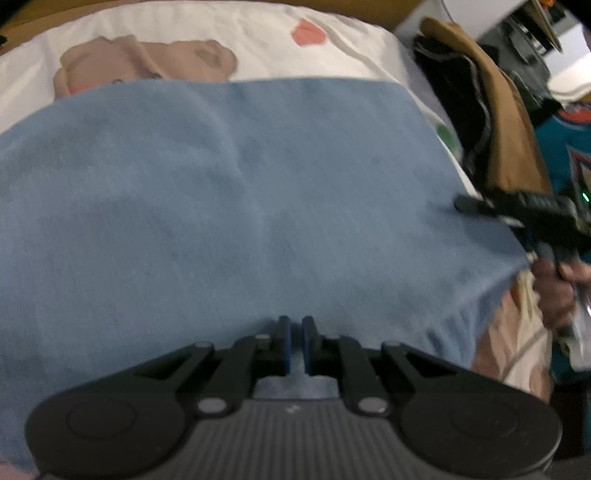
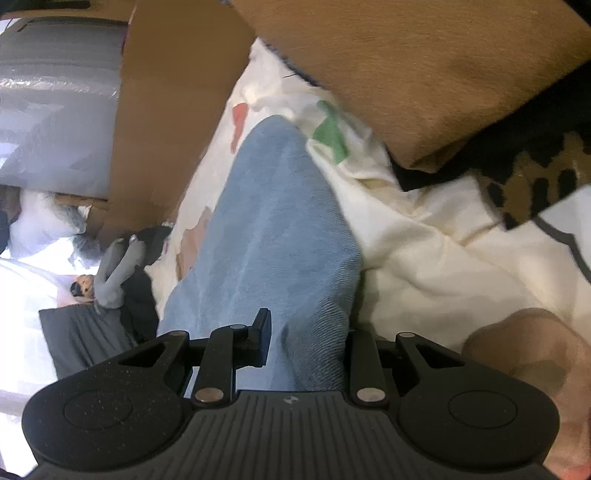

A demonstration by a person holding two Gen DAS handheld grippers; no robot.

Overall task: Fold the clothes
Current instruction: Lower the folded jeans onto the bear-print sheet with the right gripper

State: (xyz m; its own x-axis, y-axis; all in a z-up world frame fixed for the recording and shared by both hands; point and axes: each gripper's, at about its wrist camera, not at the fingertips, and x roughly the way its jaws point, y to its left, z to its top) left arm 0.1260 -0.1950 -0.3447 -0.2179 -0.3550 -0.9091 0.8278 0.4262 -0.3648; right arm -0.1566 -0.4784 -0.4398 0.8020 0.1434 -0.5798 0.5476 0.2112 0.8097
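A light blue garment (image 1: 236,192) lies spread across a white bed sheet with bear prints (image 1: 258,33). At its near edge my left gripper (image 1: 295,332) is shut, with blue cloth pinched between the fingers. My right gripper (image 1: 517,210), held by a hand (image 1: 554,295), sits at the garment's right edge. In the right wrist view a thick fold of the blue garment (image 2: 280,229) runs through the right gripper (image 2: 306,332), which is shut on it. Its left finger (image 2: 262,332) shows; the other is hidden under the cloth.
A brown garment (image 1: 509,129) and dark clothes (image 1: 454,96) are piled at the bed's right side, next to teal fabric (image 1: 569,155). In the right wrist view the brown garment (image 2: 406,74), a leopard-print piece (image 2: 535,181) and a brown board (image 2: 170,110) border the sheet (image 2: 424,258).
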